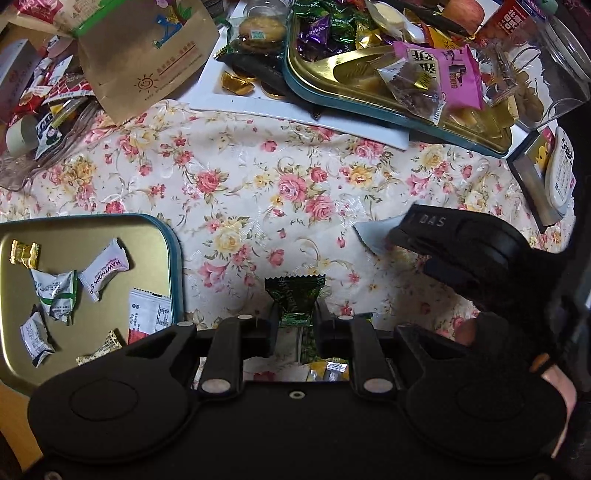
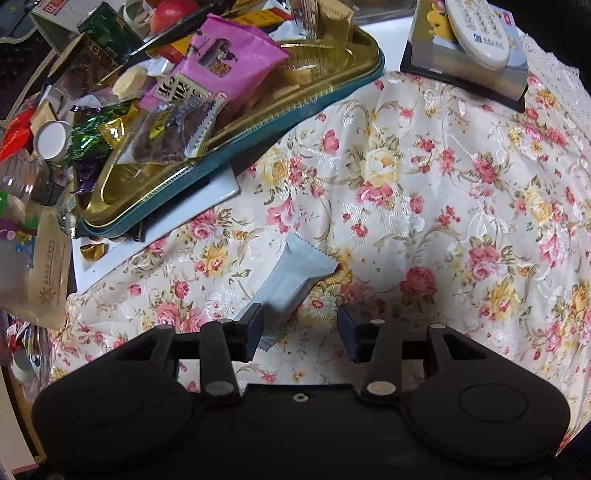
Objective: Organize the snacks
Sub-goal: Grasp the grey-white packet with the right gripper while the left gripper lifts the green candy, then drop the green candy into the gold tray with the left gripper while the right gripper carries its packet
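Observation:
My left gripper (image 1: 295, 317) is shut on a green-wrapped candy (image 1: 295, 295) and holds it above the floral tablecloth, just right of a gold tin lid (image 1: 110, 236) with several wrapped sweets in it. My right gripper (image 2: 301, 332) is open over a pale grey-blue snack packet (image 2: 295, 273) that lies on the cloth, its near end between the jaws by the left finger. The same packet (image 1: 373, 234) shows in the left wrist view under the right gripper (image 1: 443, 240). A gold tin (image 1: 354, 74) heaped with sweets stands at the back.
A pink snack bag (image 2: 229, 62) and a clear packet (image 2: 173, 133) lie in the heaped tin (image 2: 229, 147). A brown paper bag (image 1: 147, 55), a white board (image 1: 295, 114), a clear jar (image 1: 554, 74) and a remote (image 2: 476, 29) on a box ring the floral cloth (image 2: 443, 184).

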### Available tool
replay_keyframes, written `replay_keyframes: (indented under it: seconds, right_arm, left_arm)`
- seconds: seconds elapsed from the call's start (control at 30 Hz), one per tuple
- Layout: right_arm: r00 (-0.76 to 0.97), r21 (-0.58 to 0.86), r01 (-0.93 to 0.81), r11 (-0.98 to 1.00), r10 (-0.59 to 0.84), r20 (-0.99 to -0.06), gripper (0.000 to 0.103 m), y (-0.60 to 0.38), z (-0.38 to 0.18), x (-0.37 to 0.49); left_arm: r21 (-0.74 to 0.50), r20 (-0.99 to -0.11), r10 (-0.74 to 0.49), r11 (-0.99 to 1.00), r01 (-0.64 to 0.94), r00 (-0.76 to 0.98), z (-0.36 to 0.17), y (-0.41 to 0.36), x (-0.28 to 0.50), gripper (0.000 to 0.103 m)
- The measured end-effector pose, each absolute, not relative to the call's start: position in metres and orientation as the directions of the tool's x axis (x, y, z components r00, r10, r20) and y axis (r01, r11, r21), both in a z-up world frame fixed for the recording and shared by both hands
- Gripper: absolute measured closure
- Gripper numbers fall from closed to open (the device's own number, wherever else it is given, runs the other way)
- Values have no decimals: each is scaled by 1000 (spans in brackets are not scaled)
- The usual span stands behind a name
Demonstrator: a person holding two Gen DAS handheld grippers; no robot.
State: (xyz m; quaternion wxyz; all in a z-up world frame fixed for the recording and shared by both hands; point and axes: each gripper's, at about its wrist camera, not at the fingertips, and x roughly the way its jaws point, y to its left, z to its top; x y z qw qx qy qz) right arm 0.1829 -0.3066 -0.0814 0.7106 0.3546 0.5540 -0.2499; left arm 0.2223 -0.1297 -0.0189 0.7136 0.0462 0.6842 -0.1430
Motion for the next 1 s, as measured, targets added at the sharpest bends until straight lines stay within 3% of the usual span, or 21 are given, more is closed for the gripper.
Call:
replay_keyframes:
  seconds: [0.23, 0.37, 0.43, 0.47, 0.6, 1.0]
  right_arm:
    - [241, 257, 793, 552, 104, -965, 54, -304, -102, 191]
    - [231, 226, 772, 595, 69, -971, 53, -295, -103, 202]
    - [228, 202, 744, 637, 42, -973, 59, -287, -103, 208]
    - [227, 189, 728, 659, 28, -974, 67, -282, -103, 210]
    - [228, 152, 649, 746, -1, -974, 76, -261, -102, 217]
    - [258, 165, 584, 795, 11, -966, 80, -231, -82, 213]
  left_arm:
    - [-114, -991, -127, 956, 271, 29, -19, -127, 223, 78]
    - [-101, -993, -115, 957, 272, 40, -19, -123, 221, 78]
    - [-90, -993, -107, 959, 270, 48, -18, -119, 221, 78]
    - [-87, -993, -104, 959, 269, 52, -18, -117, 220, 78]
    - [-72, -993, -93, 963, 259, 70, -16, -106, 221, 78]
    - [-29, -987, -60, 979, 201, 146, -3, -67, 222, 78]
